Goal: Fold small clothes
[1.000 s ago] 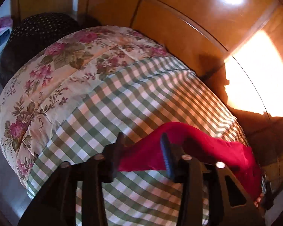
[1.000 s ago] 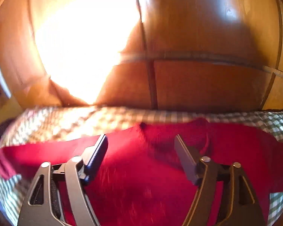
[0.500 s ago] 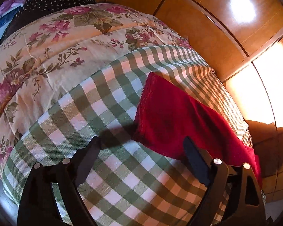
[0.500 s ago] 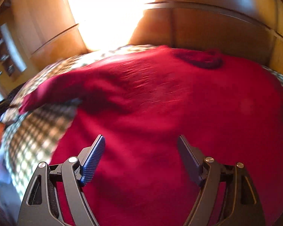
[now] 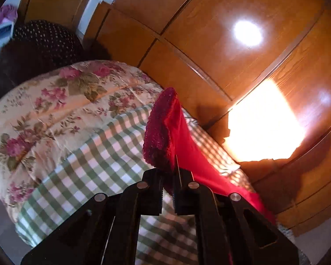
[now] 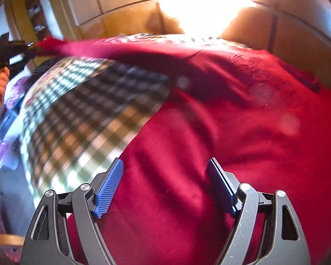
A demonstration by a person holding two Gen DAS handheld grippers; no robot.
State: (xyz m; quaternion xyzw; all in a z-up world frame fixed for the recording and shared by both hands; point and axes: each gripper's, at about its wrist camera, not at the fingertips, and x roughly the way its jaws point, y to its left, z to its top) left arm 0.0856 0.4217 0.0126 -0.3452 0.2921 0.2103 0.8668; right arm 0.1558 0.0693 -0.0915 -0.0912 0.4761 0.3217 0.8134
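Left tool (image 5: pixel 167 190) pinches red garment's (image 5: pixel 165 132) lacy edge.

Warm indoor light. Through my left camera, a blown-out sun patch glares on the wood panels (image 5: pixel 209 50), with a round lamp reflection above it and hard shadows below. My right camera is washed out at the top by the same glare; the checked cloth (image 6: pixel 88 114) is motion-blurred. Both views bend and darken at the edges.

red garment (image 6: pixel 220 121) spread flat on checked cloth (image 6: pixel 81 114), sleeve lifted taut.
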